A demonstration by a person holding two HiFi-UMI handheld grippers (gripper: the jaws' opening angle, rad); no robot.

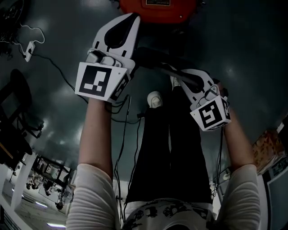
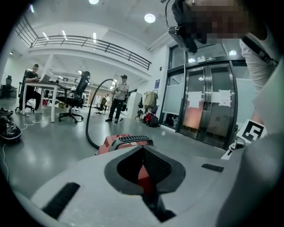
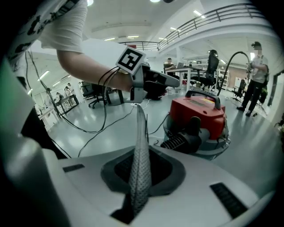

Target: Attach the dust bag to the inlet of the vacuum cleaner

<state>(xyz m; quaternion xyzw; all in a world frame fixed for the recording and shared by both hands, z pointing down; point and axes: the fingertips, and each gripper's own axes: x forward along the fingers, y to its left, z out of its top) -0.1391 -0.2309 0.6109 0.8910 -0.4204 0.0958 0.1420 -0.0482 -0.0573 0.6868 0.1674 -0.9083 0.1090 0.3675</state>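
Observation:
The red vacuum cleaner (image 1: 157,11) stands on the floor ahead of me, also in the left gripper view (image 2: 122,142) and the right gripper view (image 3: 199,115). It has a black handle on top and a black ribbed hose fitting (image 3: 179,141) at its front. No dust bag shows in any view. My left gripper (image 1: 128,22) hangs above the floor, aimed at the vacuum; its jaws (image 2: 146,167) stand a little apart with nothing between them. My right gripper (image 1: 180,74) is lower, its pads (image 3: 141,133) pressed together and holding nothing. The left gripper (image 3: 174,82) shows above it there.
The black vacuum hose (image 2: 90,116) arcs up behind the machine. Cables and a power strip (image 1: 28,49) lie on the grey floor. My legs and a shoe (image 1: 155,99) are below the grippers. Desks, office chairs (image 2: 73,99), people and glass doors (image 2: 206,104) stand farther off.

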